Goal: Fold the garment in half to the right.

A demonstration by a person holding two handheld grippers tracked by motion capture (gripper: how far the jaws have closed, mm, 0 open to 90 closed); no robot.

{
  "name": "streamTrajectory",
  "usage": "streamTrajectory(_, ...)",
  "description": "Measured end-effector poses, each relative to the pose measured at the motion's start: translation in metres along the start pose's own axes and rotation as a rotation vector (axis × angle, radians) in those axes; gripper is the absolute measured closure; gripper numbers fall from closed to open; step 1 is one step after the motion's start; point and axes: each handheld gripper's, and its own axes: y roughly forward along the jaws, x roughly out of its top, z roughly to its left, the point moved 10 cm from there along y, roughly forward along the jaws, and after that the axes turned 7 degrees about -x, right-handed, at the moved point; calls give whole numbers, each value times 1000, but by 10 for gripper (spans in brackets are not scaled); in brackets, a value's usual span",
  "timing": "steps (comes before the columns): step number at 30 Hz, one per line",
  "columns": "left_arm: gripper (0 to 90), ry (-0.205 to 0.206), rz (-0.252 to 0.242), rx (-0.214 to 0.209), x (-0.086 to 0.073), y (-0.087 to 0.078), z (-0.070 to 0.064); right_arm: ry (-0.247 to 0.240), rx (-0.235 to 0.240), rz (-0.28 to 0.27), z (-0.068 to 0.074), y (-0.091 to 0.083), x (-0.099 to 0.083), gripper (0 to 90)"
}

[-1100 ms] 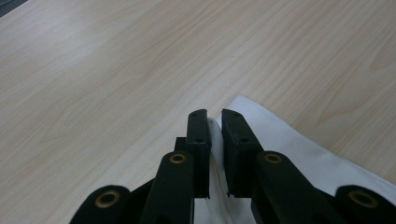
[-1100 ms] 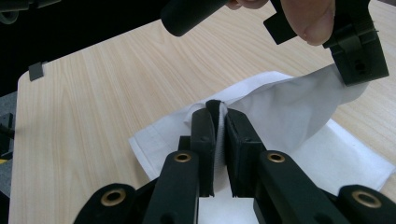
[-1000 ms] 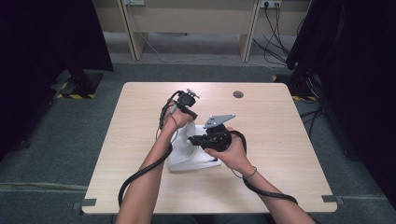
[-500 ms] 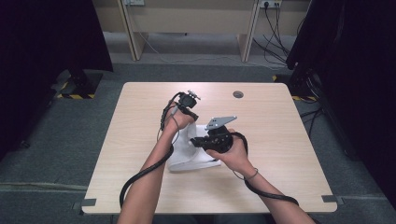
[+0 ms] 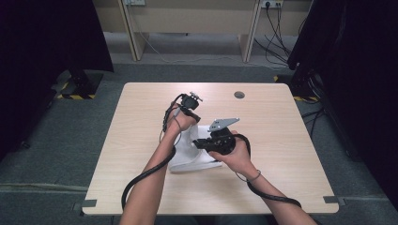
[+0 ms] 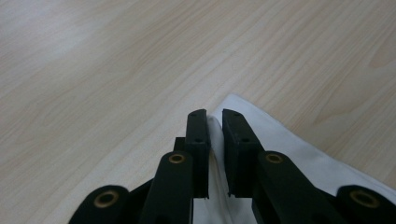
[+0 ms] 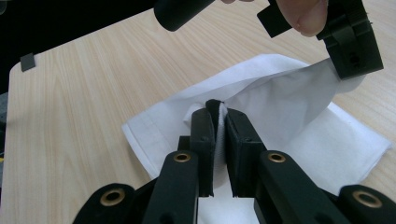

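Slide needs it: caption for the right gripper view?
Right gripper pinching a white fabric cloth above the light wooden table.

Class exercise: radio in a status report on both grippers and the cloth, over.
Left gripper shut on white cloth edge. Right gripper shut on a cloth fold, lifted off the table. Nothing in the way. Over.
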Motion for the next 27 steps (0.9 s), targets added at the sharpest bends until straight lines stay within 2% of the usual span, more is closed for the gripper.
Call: streamTrajectory(27,779,-6,6,-2,-1,9,-5,14,-6,14,-4,-1,-12,817)
